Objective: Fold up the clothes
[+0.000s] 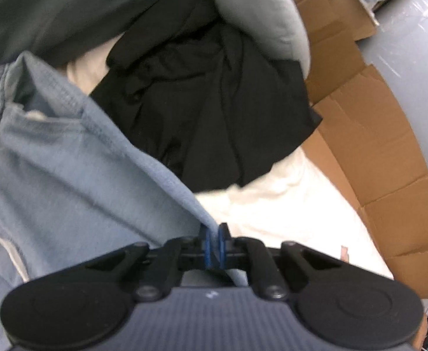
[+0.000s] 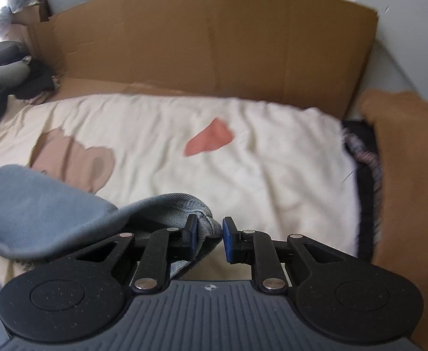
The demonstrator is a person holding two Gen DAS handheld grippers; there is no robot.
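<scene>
A light blue sweatshirt (image 1: 67, 158) with a white drawstring fills the left of the left wrist view. My left gripper (image 1: 213, 245) is shut on its edge, the cloth pinched between the blue pads. In the right wrist view the same blue sweatshirt (image 2: 38, 204) lies at the lower left on a cream blanket (image 2: 214, 152). My right gripper (image 2: 209, 234) has its jaws a little apart, with a bunched blue hem lying against the left pad and a gap at the right pad.
A black garment (image 1: 208, 102) lies crumpled ahead of the left gripper, with grey clothes (image 1: 260, 14) behind it. Cardboard walls (image 2: 214, 38) border the blanket at the back and right. A brown cloth (image 2: 407, 175) lies at the right.
</scene>
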